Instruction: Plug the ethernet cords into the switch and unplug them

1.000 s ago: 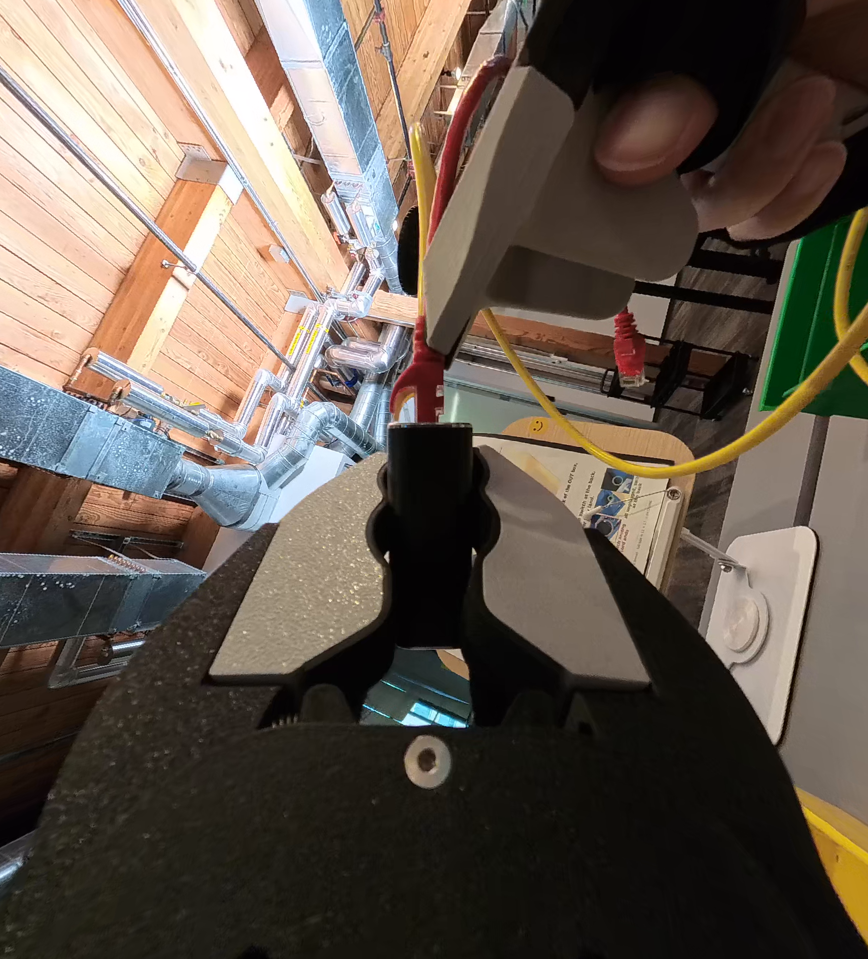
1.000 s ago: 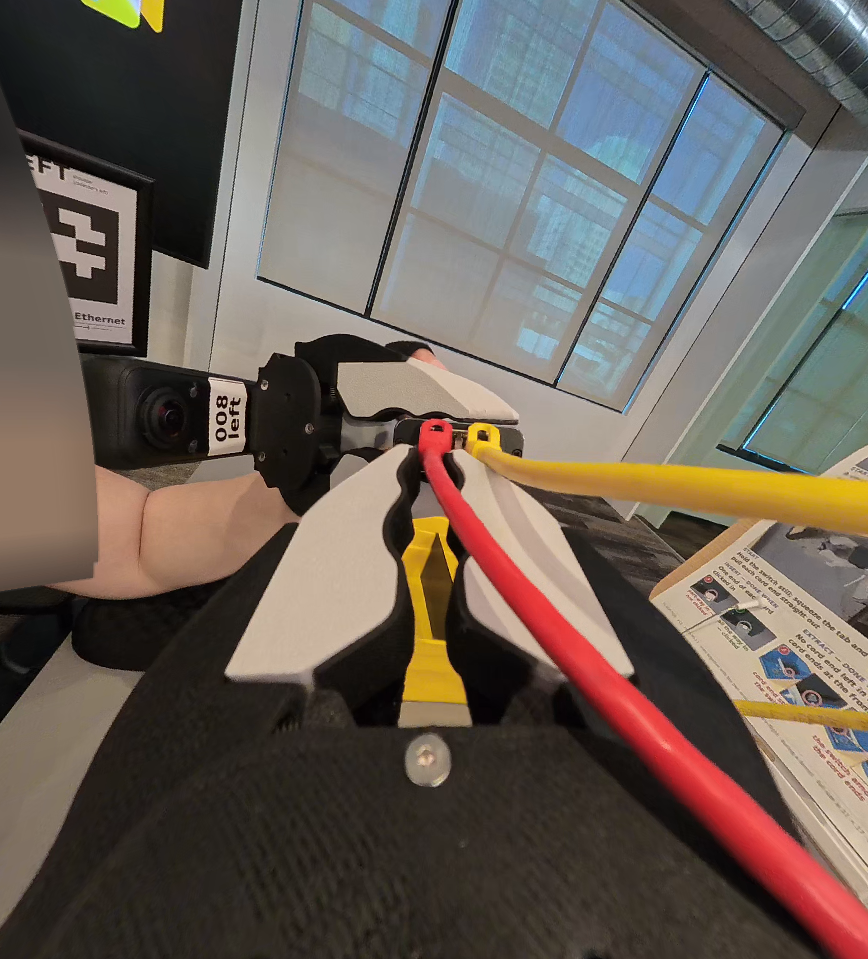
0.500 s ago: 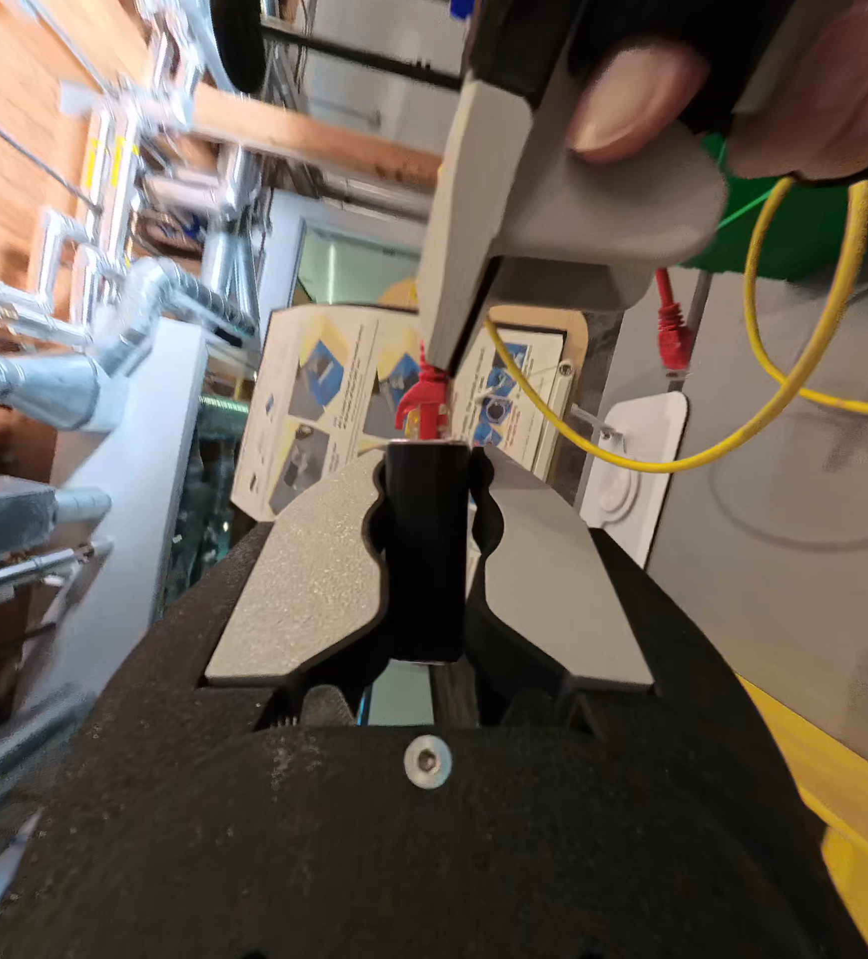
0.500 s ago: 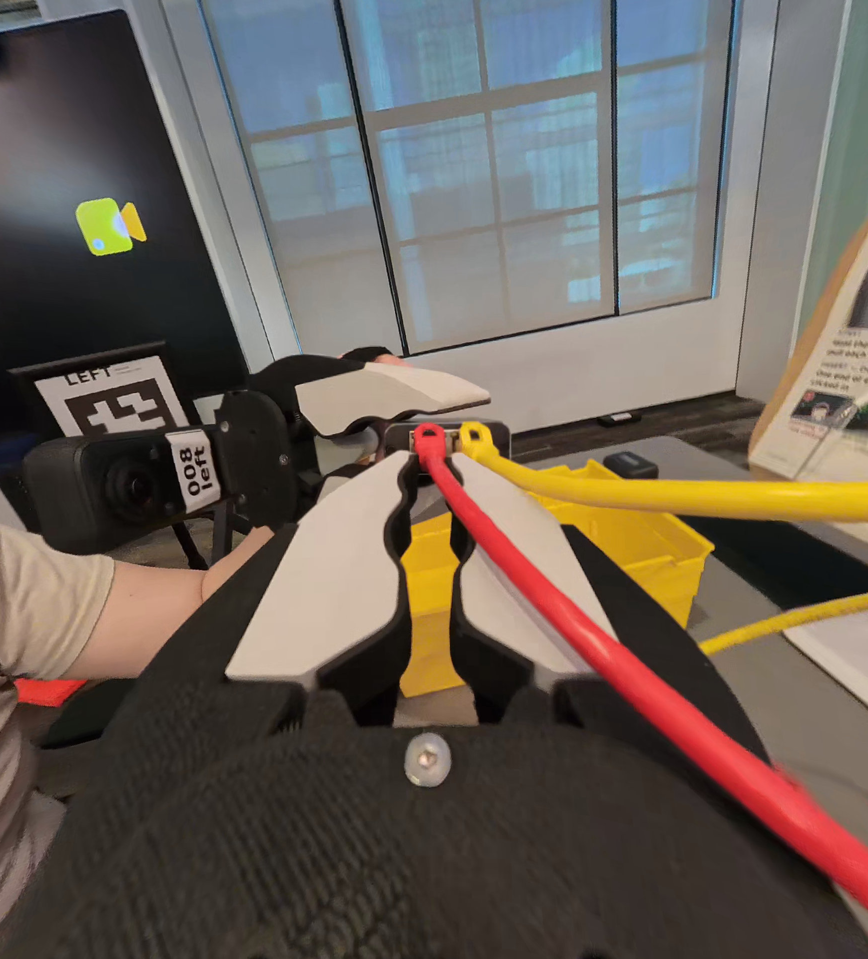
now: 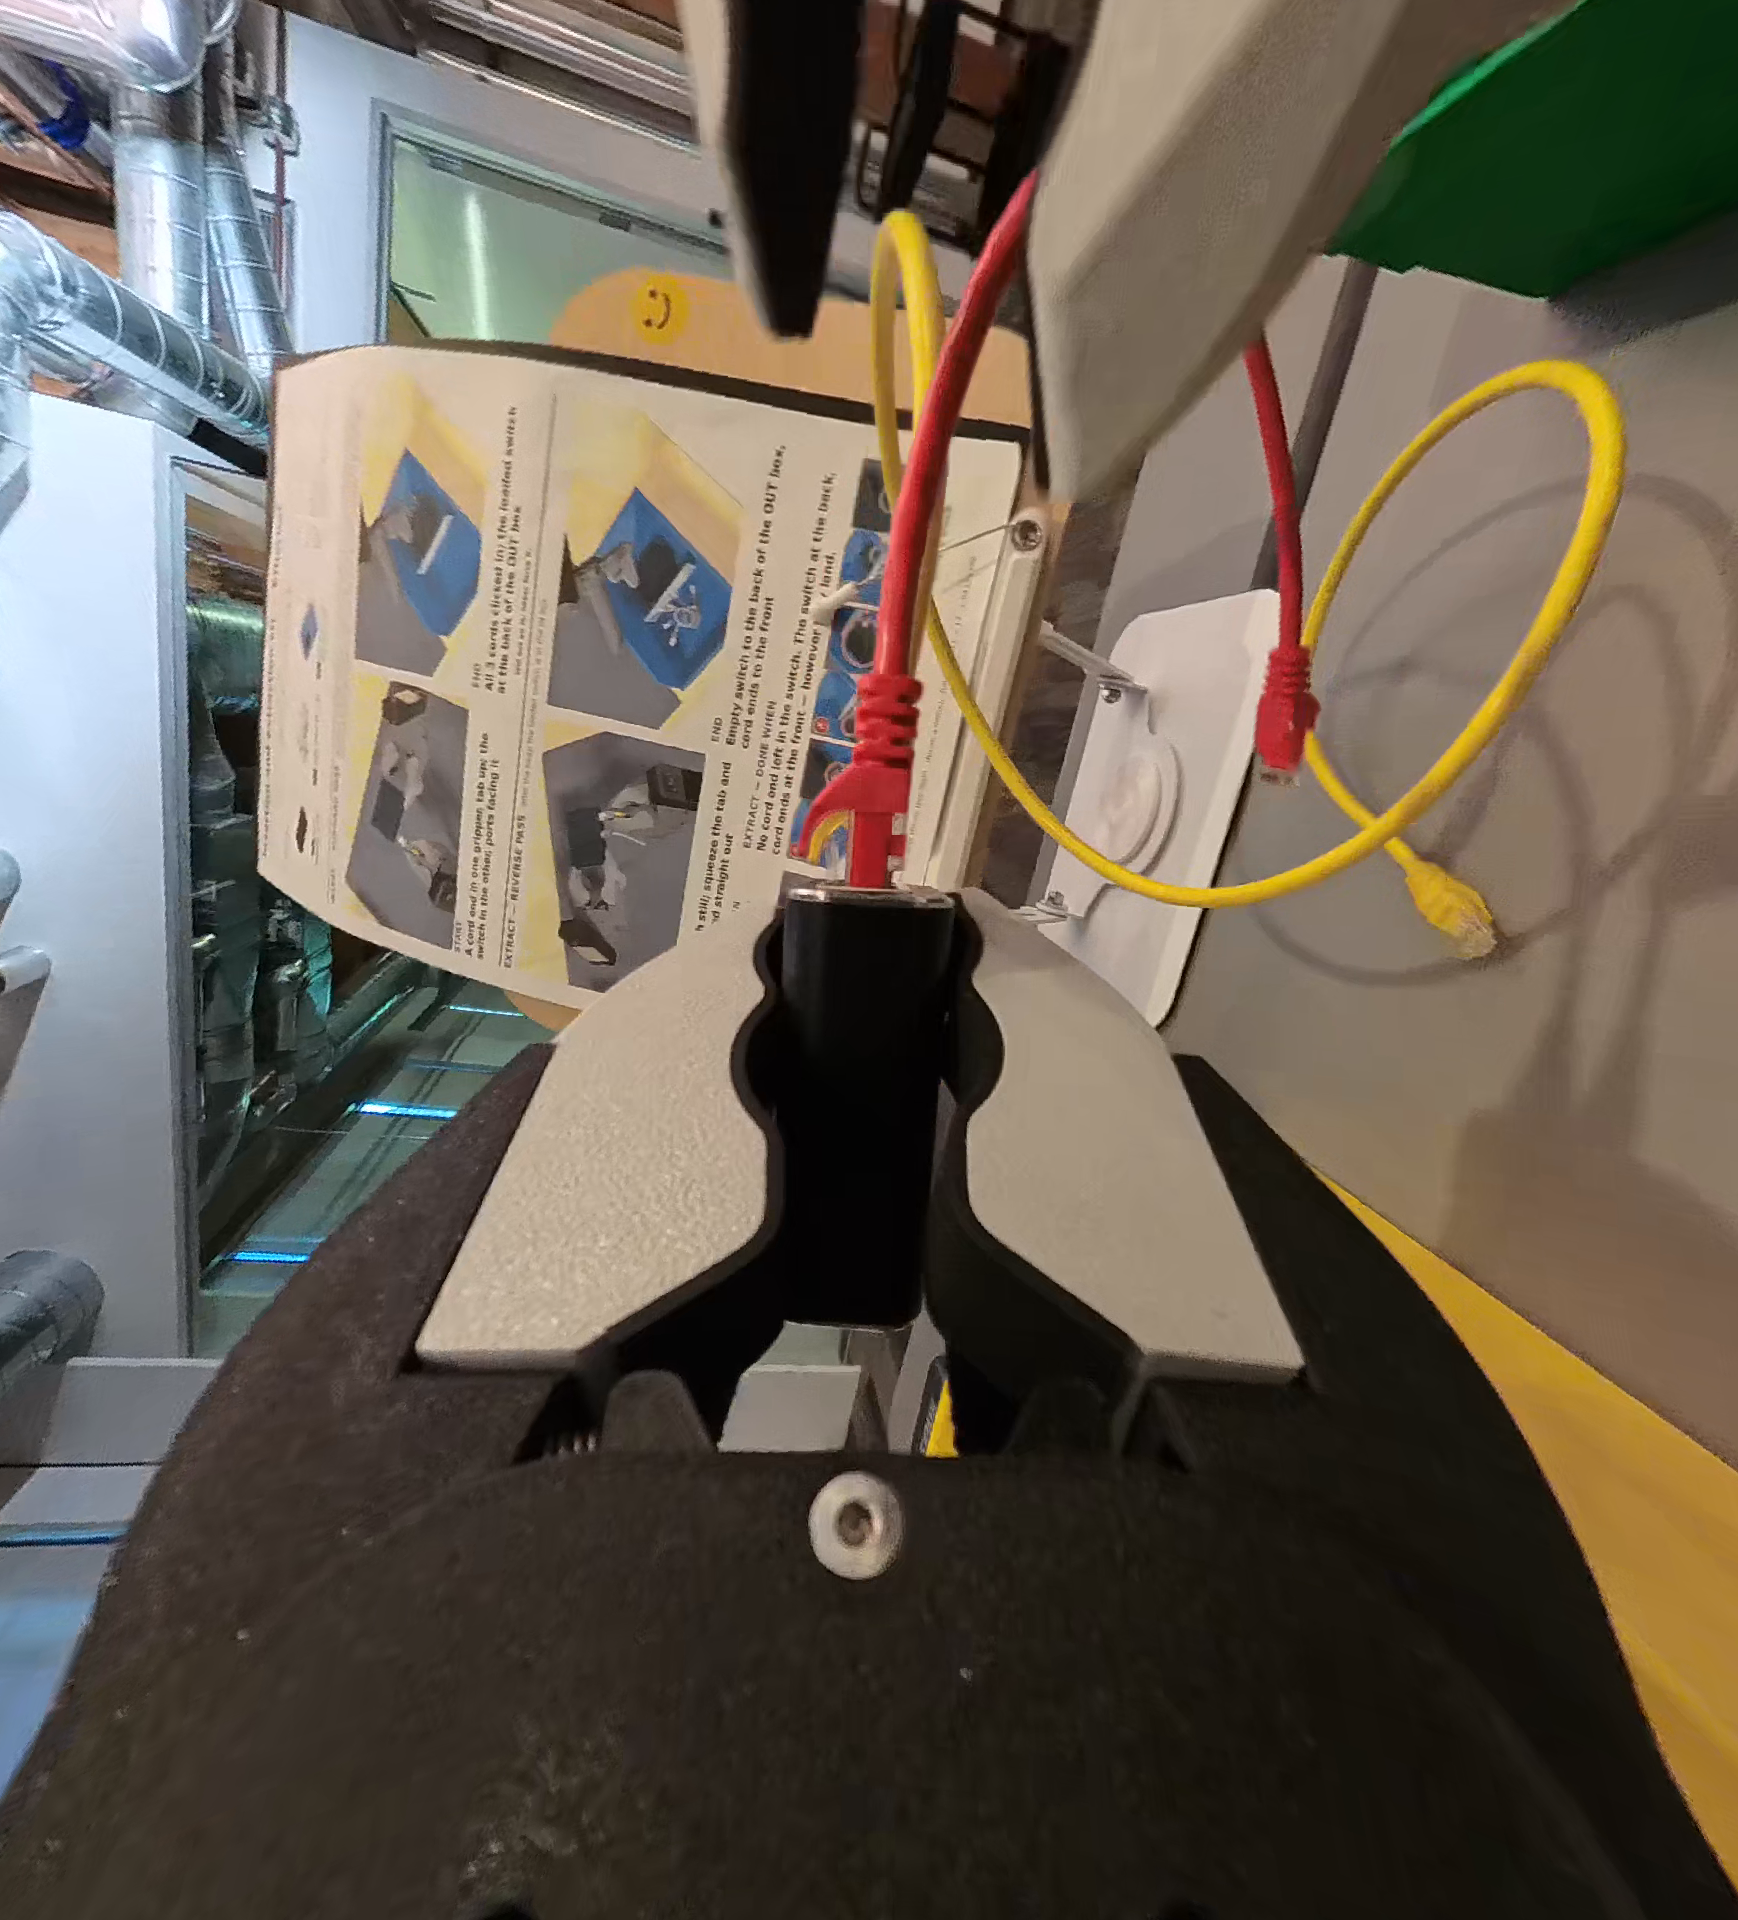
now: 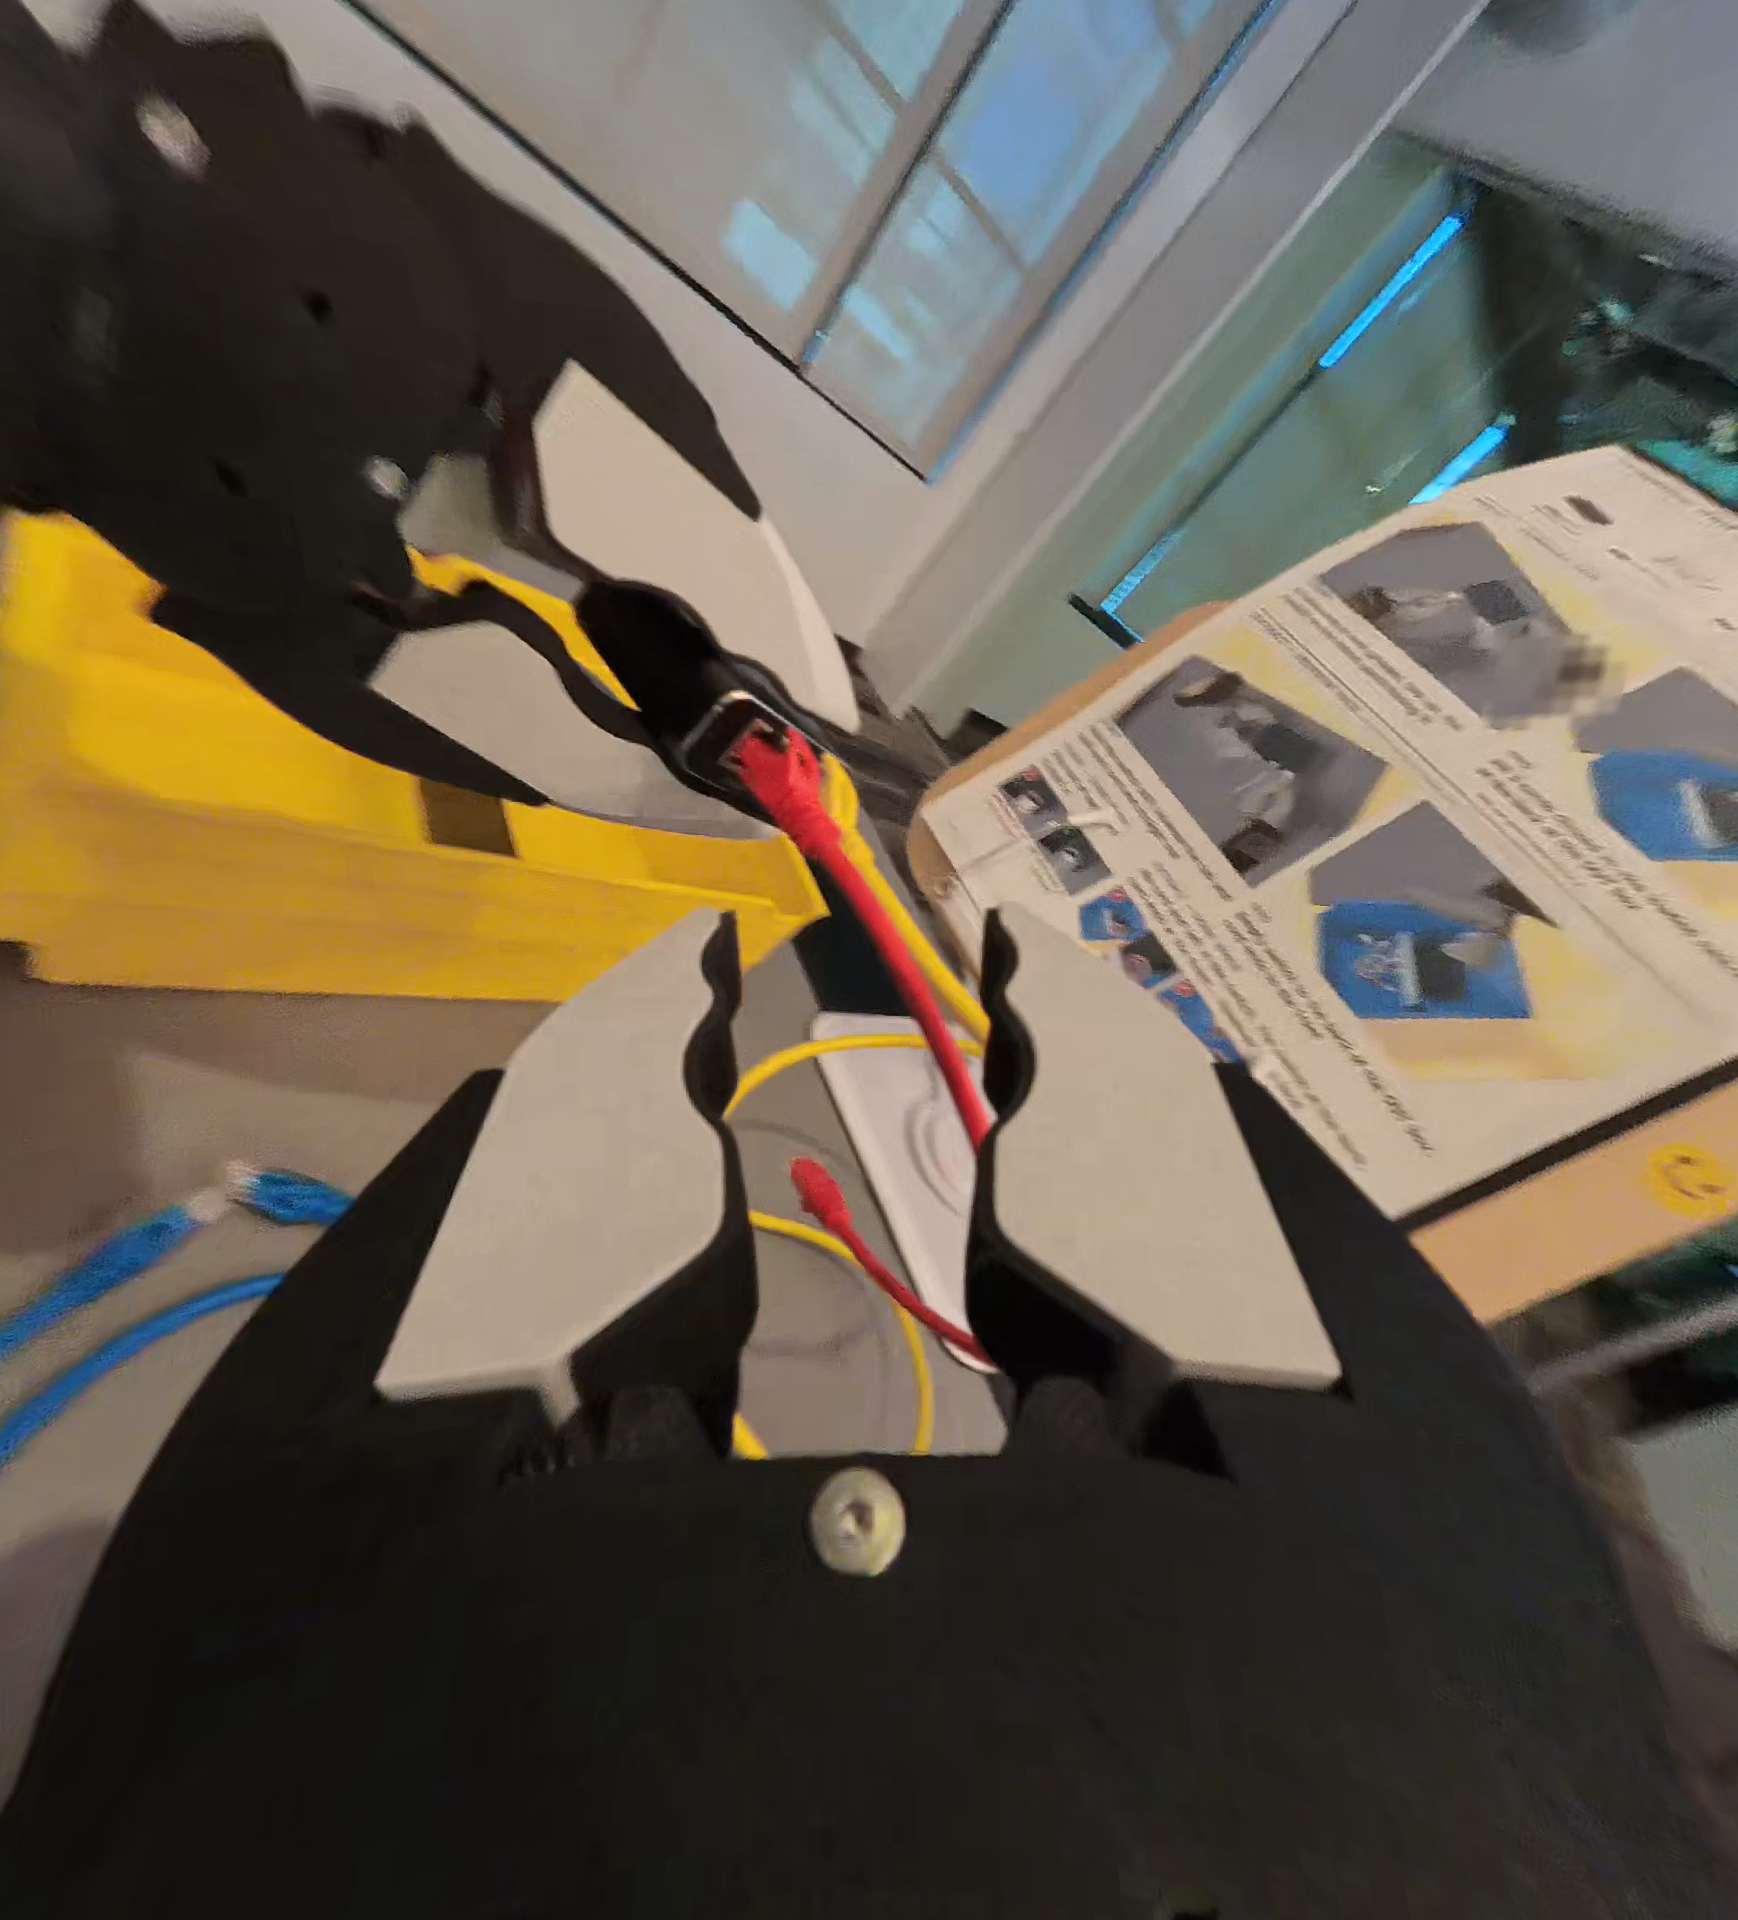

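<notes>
Between your left claw (image 5: 860,1049), clamped on the switch (image 5: 860,1101), and your empty, spread right claw (image 6: 854,1049), red cord (image 6: 844,883) and yellow cord (image 5: 1467,623) sat plugged, blue cord (image 6: 117,1278) waiting on the desk (image 6: 221,1091)

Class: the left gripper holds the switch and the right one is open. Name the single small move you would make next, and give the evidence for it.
Probably bring the open right gripper down to the blue cord on the table and close on its plug. The left gripper is clamped on the switch, the red cord and yellow cord are already plugged in, and only the blue one lies free.
</notes>
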Demonstrator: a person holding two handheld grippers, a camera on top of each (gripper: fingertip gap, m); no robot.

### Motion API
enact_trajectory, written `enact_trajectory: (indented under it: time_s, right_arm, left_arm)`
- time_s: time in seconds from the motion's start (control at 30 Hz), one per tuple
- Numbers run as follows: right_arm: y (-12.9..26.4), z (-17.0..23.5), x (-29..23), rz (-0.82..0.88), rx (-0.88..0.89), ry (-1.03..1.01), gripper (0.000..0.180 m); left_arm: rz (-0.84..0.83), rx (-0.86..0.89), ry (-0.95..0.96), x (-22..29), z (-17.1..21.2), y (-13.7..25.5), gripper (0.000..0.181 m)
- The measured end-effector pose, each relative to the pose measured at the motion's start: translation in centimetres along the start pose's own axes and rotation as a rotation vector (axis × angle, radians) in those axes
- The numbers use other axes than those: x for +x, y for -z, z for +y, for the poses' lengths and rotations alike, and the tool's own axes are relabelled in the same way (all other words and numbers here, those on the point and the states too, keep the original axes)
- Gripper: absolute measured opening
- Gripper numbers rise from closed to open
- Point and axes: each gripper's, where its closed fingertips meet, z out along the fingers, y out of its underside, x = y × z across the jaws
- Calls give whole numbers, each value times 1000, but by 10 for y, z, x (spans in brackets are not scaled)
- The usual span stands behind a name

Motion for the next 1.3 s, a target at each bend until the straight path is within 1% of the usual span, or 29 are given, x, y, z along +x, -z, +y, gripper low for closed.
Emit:
enact_trajectory:
  time_s: [0.03, 0.1, 0.13, 0.2, 0.23, 0.27, 0.33, 0.37, 0.4, 0.43, 0.5, 0.6, 0.67, 0.77, 0.87, 1.0, 1.07, 1.13, 1.2, 1.3]
  right_arm:
    - [-5, 6, -1, 22, -38, 47, 49]
    - [-13, 17, -1, 80, -111, 174, 46]
    - [-15, 23, 0, 111, -148, 237, 39]
    - [-18, 34, -4, 95, -200, 292, 11]
    - [-19, 40, -8, 70, -221, 287, 9]
    - [-21, 46, -13, 32, -243, 267, 8]
    - [-25, 60, -21, -30, -304, 195, 7]
    - [-28, 68, -23, -28, -341, 191, 7]
    - [-31, 77, -22, -10, -385, 227, 6]
    - [-33, 87, -22, 8, -438, 273, 6]
    - [-39, 104, -28, 3, -516, 322, 6]
    - [-46, 122, -44, -55, -576, 396, 7]
    - [-44, 135, -51, -105, -658, 462, 7]
    - [-44, 149, -69, -191, -718, 582, 8]
    - [-48, 157, -76, -197, -749, 621, 8]
    - [-41, 170, -86, -261, -843, 559, 8]
    - [-31, 176, -97, -341, -901, 477, 12]
    - [-22, 178, -102, -381, -955, 379, 21]
    - [-12, 169, -109, -433, -966, 275, 21]
    - [-4, 137, -124, -524, -867, 70, 22]
  left_arm:
    - [5, -7, -14, 2, -1, 0, 26]
    - [19, -12, -45, 8, -5, 1, 26]
    - [25, -10, -58, 10, -7, 2, 26]
    - [54, -5, -77, 17, -10, 3, 27]
    - [86, -10, -75, 22, -10, 3, 28]
    - [118, -21, -63, 27, -7, 2, 29]
    - [161, -24, -28, 32, -2, 0, 38]
    - [186, -35, -9, 32, 3, 2, 40]
    - [183, -43, 9, 26, 7, 4, 46]
    - [187, -49, 30, 20, 12, 9, 48]
    - [166, -54, 104, 1, 23, 20, 48]
    - [95, -66, 193, -31, 41, 39, 46]
    - [65, -91, 225, -45, 53, 49, 45]
    - [38, -102, 234, -55, 60, 58, 43]
    - [39, -84, 250, -57, 59, 60, 43]
    - [49, -88, 264, -57, 64, 58, 44]
    - [49, -99, 267, -58, 70, 57, 44]
    - [50, -102, 279, -60, 74, 58, 45]
    - [47, -97, 297, -63, 79, 60, 45]
    - [36, -90, 334, -71, 87, 64, 44]
